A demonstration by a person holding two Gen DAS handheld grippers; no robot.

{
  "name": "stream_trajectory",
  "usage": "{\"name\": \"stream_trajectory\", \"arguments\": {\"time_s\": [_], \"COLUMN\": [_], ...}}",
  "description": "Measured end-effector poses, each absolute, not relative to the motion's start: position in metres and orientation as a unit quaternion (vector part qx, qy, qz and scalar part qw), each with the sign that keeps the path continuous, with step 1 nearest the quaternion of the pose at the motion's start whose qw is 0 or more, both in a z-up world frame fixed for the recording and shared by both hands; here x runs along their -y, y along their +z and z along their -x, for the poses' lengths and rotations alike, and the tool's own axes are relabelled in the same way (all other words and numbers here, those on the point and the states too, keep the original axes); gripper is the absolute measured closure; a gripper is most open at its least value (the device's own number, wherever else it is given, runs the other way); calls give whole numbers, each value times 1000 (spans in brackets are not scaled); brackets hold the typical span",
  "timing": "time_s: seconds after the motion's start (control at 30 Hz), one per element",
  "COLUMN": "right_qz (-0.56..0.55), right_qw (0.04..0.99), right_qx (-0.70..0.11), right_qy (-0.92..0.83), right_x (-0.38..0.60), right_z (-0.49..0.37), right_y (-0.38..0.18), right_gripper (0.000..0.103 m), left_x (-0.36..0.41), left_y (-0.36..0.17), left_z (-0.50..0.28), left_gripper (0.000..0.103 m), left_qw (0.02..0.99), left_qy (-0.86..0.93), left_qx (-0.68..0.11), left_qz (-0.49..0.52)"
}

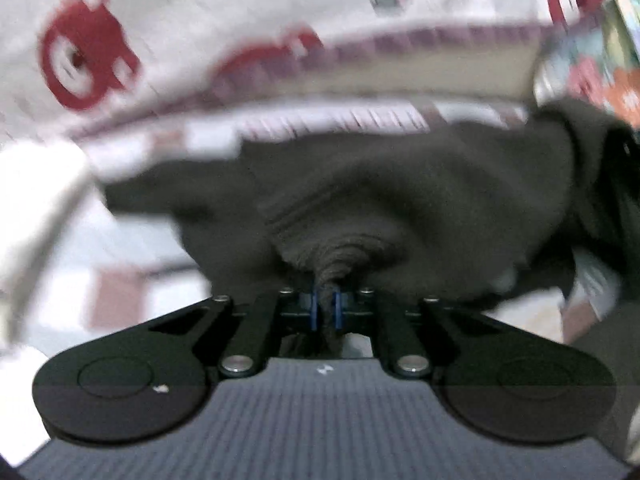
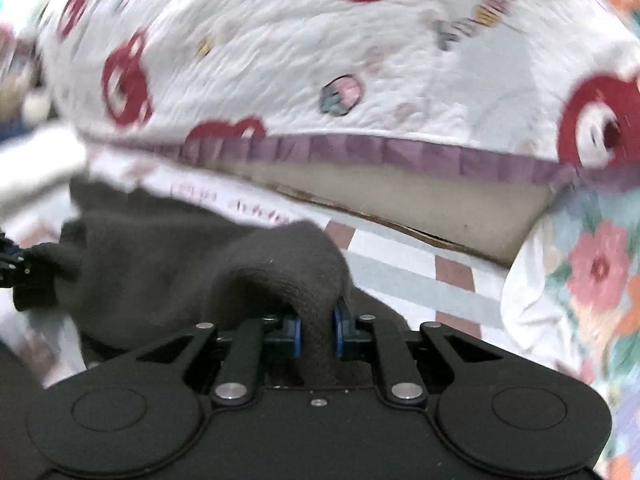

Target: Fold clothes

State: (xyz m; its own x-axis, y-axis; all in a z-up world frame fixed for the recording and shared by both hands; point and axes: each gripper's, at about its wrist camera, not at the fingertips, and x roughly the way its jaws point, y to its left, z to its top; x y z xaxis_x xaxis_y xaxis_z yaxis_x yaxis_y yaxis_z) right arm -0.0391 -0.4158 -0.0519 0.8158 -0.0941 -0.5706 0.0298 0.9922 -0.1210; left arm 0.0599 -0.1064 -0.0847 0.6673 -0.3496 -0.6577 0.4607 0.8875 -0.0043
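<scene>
Dark garment over a checked sheet
White red-printed quilt seen upper frame; left tongs and right tongs each pinch bunched fabric.

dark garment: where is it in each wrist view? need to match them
Left wrist: dark garment fills the centre, pinched in the left claw.
Right wrist: lower left to centre, a fold clamped in the right claw.
Shared landmark: purple trim of the white red-print cover.

White quilt with red prints — floral cloth beside it.
</scene>
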Motion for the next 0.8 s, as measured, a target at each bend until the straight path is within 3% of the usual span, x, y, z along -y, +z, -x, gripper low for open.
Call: {"name": "stream_trajectory", "arguments": {"time_s": [0.3, 0.4, 0.57, 0.63, 0.73, 0.8], "right_qz": [-29, -33, 26, 75, 116, 95], "right_qw": [975, 977, 968, 955, 926, 931], "right_qx": [-219, -196, -243, -288, -356, -352], "right_qy": [35, 76, 49, 10, -43, -36], "right_x": [433, 431, 428, 420, 409, 407], "right_z": [43, 43, 18, 5, -8, 2], "right_y": [-27, -17, -24, -38, -57, -56], "right_gripper": [87, 92, 90, 77, 73, 69], "left_x": [56, 39, 22, 17, 14, 14], "left_y": [-8, 19, -9, -38, -65, -71], "left_z": [-52, -44, -70, -83, -94, -96], "left_gripper": [98, 98, 98, 98, 98, 98], "left_qw": [957, 969, 956, 940, 926, 924], "left_qy": [-170, -152, -137, -129, -119, -114], "left_qx": [-236, -193, -255, -305, -345, -352], "left_qz": [-11, 8, 54, 81, 92, 95]}}
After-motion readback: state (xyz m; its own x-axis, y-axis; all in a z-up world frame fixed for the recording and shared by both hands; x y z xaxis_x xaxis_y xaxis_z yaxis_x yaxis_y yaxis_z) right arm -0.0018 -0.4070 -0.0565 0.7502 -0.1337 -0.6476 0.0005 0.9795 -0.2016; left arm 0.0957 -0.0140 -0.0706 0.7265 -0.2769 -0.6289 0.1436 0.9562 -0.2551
